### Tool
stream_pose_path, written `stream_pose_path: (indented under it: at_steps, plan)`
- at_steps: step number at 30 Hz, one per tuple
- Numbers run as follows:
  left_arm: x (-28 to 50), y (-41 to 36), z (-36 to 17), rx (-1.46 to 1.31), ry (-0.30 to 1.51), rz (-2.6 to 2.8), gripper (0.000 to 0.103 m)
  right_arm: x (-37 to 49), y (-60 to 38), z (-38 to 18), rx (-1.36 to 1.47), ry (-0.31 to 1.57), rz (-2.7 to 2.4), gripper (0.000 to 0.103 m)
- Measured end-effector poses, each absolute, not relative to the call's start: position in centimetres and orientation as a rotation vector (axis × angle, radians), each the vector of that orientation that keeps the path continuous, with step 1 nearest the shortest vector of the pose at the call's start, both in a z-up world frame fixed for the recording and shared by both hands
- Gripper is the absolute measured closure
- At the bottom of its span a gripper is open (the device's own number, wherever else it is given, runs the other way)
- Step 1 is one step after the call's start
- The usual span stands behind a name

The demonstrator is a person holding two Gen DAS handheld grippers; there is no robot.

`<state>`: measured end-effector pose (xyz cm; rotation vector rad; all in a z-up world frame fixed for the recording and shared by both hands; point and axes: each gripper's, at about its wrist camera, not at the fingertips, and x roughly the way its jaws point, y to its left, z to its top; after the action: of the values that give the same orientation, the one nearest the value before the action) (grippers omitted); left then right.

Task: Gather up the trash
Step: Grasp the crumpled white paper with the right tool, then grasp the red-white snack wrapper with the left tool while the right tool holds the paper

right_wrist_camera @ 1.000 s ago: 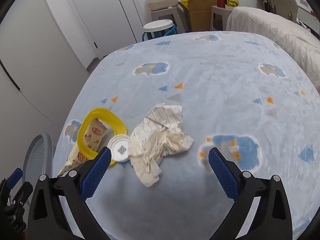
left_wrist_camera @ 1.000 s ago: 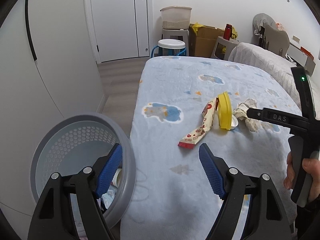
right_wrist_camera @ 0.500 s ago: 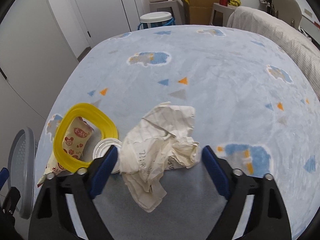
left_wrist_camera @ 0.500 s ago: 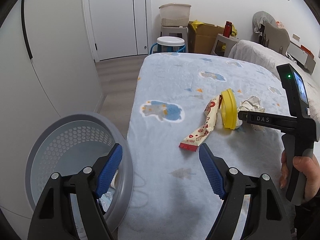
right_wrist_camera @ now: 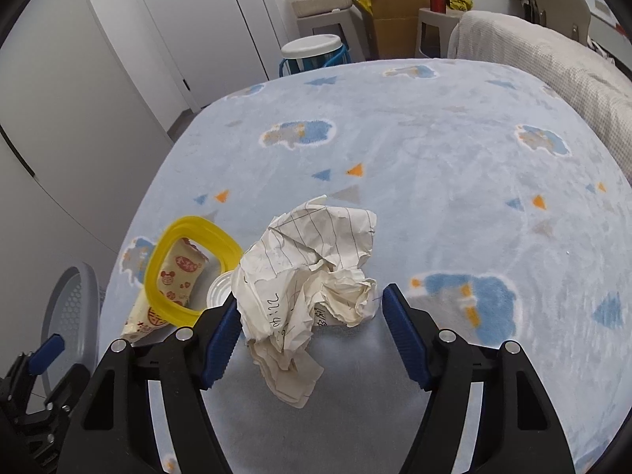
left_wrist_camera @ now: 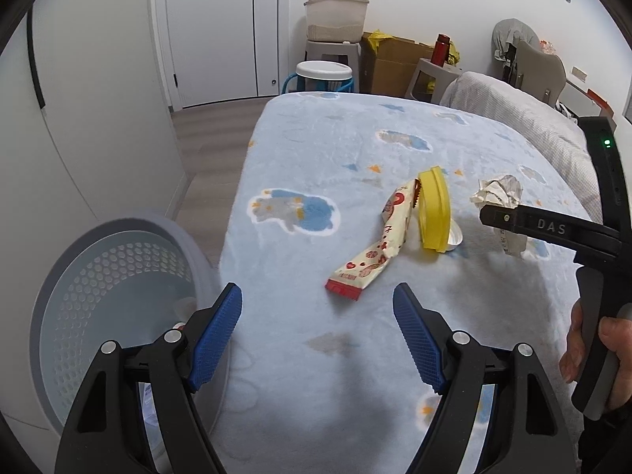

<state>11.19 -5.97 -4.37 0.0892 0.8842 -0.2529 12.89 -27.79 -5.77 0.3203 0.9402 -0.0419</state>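
A crumpled sheet of lined paper [right_wrist_camera: 312, 280] lies on the light blue bed blanket [right_wrist_camera: 414, 150]. My right gripper [right_wrist_camera: 310, 308] is open, its blue pads on either side of the paper, close to it. Left of the paper lie a yellow plastic ring lid [right_wrist_camera: 189, 268], a small white cap [right_wrist_camera: 219, 290] and a printed snack wrapper [right_wrist_camera: 173, 284]. In the left wrist view the wrapper [left_wrist_camera: 379, 241], the yellow lid [left_wrist_camera: 432, 209] and the paper [left_wrist_camera: 499, 193] lie ahead. My left gripper [left_wrist_camera: 316, 324] is open and empty above the bed's near edge.
A grey perforated bin [left_wrist_camera: 118, 308] with some trash inside stands on the floor left of the bed; it also shows in the right wrist view [right_wrist_camera: 73, 308]. Stools, a cardboard box [left_wrist_camera: 395, 65] and a white door [left_wrist_camera: 221, 27] are at the far wall. A white quilt [right_wrist_camera: 553, 59] lies at the right.
My right gripper has moved forward and down, so the crumpled paper now sits between its open pads. My left gripper has barely moved.
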Motion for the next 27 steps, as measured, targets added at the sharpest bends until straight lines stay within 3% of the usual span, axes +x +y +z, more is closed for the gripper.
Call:
stream_pose_path:
  at_steps: [22, 24, 26, 27]
  plan:
    - [16.2, -13.3, -8.4, 0.307, 0.894, -0.356, 0.028, 11.9, -29.1, -3.9, 0.398, 0.893, 0.021, 0.035]
    - [16.4, -13.7, -8.5, 0.304, 0.896, -0.372, 0.035, 11.9, -29.2, -3.8, 0.405, 0.888, 0.023, 0.035]
    - [16.7, -14.0, -8.8, 0.307, 0.916, -0.387, 0.057, 11.8, -29.3, -3.6, 0.411, 0.882, 0.023, 0.035]
    - [16.8, -14.1, -8.9, 0.307, 0.928, -0.39, 0.063, 11.8, -29.4, -3.5, 0.413, 0.88, 0.023, 0.035]
